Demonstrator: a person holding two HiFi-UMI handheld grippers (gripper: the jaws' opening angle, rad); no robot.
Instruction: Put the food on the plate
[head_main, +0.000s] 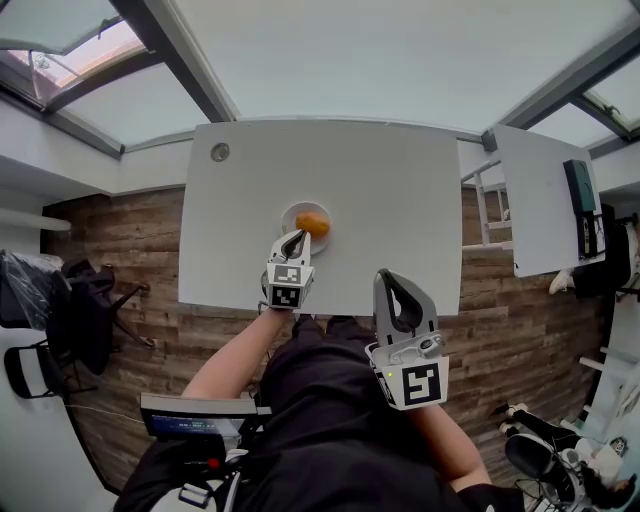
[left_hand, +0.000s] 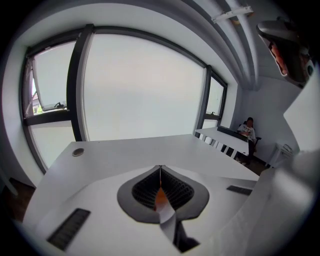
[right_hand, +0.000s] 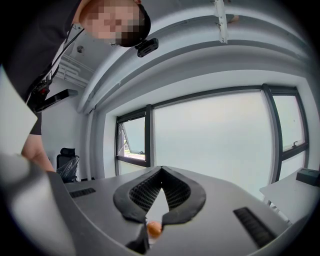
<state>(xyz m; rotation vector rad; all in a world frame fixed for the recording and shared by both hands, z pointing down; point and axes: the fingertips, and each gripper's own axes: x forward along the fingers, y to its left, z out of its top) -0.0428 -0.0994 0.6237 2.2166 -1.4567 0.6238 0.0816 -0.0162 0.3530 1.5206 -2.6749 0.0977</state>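
Note:
An orange piece of food (head_main: 313, 223) lies on a small white plate (head_main: 292, 214) near the front middle of the white table (head_main: 400, 190). My left gripper (head_main: 296, 239) hovers at the plate's near rim, jaws shut with nothing between them. In the left gripper view the left gripper (left_hand: 160, 169) has its tips touching, and the orange food (left_hand: 161, 198) shows through the gap below them. My right gripper (head_main: 388, 279) hangs off the table's front edge, right of the plate. It points level, and in the right gripper view its jaws (right_hand: 161, 171) meet, with the food (right_hand: 154, 229) small below them.
A round grommet (head_main: 220, 152) sits at the table's far left corner. A second white table (head_main: 545, 205) with a dark device (head_main: 581, 206) stands to the right. Black chairs (head_main: 75, 300) are on the wooden floor at left. A seated person (left_hand: 248, 128) is far off.

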